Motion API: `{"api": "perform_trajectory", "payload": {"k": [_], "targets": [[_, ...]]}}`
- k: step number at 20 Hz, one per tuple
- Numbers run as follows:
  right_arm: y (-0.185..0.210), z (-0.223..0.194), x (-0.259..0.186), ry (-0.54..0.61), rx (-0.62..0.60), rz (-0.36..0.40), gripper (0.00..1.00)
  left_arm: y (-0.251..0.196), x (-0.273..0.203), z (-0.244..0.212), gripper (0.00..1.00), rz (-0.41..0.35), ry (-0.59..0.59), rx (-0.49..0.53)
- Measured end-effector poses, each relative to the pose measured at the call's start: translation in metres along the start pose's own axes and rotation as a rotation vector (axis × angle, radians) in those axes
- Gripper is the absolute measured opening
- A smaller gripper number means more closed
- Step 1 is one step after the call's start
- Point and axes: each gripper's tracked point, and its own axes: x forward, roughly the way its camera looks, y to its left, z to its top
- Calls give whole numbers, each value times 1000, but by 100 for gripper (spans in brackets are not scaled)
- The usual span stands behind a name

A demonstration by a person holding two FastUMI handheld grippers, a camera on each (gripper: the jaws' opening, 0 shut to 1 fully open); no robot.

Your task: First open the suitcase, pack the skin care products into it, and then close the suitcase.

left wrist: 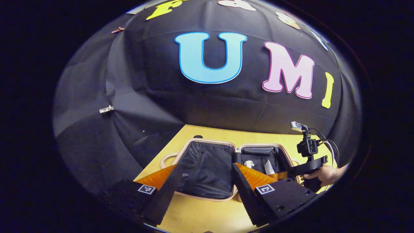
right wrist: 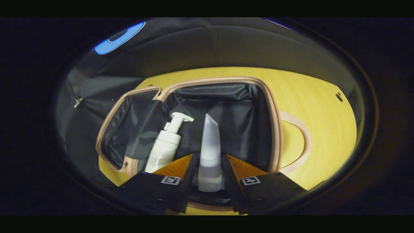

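Observation:
The suitcase (left wrist: pixel 210 140) lies open flat on the yellow table, both halves lined in black. In the right gripper view, a white pump bottle (right wrist: pixel 165 145) lies in the suitcase's (right wrist: pixel 275 129) nearer half. Beside the bottle, a white tube (right wrist: pixel 210 145) points away from me, and my right gripper (right wrist: pixel 209 155) is shut on its cap end. The left gripper view shows that gripper (left wrist: pixel 284 174), held by a hand, over the right half, with the bottle (left wrist: pixel 249 163) and tube (left wrist: pixel 268 166) below it. My left gripper (left wrist: pixel 204 165) hovers open above the left half with nothing between its fingers.
The suitcase's pink handle loops (right wrist: pixel 304 139) lie flat on the yellow table (right wrist: pixel 317 113). Bare tabletop (left wrist: pixel 200 213) runs in front of the suitcase. The black cloth wall stands close behind the table, and a small hole (right wrist: pixel 338 96) marks the tabletop at the far right.

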Motion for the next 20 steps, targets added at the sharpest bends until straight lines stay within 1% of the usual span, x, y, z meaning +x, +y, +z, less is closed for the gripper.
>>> {"api": "perform_trajectory", "payload": {"k": [2,3,4,5,6,7,9,10,11,12,13,15,17,20], "targets": [[2,12,-16,-45,1,16,81,26,8,-1,96,37,-5,-14],[4,17,-30,-81,-13,25,94,50,20,-1,96,72,-3,-11],[5,20,-40,-110,-27,37,87,73,28,-4,96,115,11,3],[6,22,-51,-139,-41,47,88,99,37,-5,95,180,10,19],[5,19,-64,-166,-59,61,97,120,49,-12,96,202,30,16],[1,17,-76,-192,-79,61,97,134,60,-19,96,196,53,-15],[-11,12,-99,-245,-115,43,97,150,83,-31,97,160,104,-136],[-17,7,-110,-266,-130,36,97,161,93,-38,94,160,143,-192],[-22,4,-121,-283,-144,34,97,177,102,-50,97,195,185,-232],[-31,1,-129,-292,-159,24,97,189,115,-59,98,221,223,-262],[-40,-2,-135,-294,-174,11,97,197,136,-67,98,227,239,-293],[-55,-6,-149,-291,-183,-10,98,191,163,-73,97,146,268,-393],[-64,-14,-154,-272,-158,-8,97,185,185,-75,97,100,287,-494],[-81,-24,-160,-272,-109,-37,98,179,215,-87,96,30,353,-656]]}}
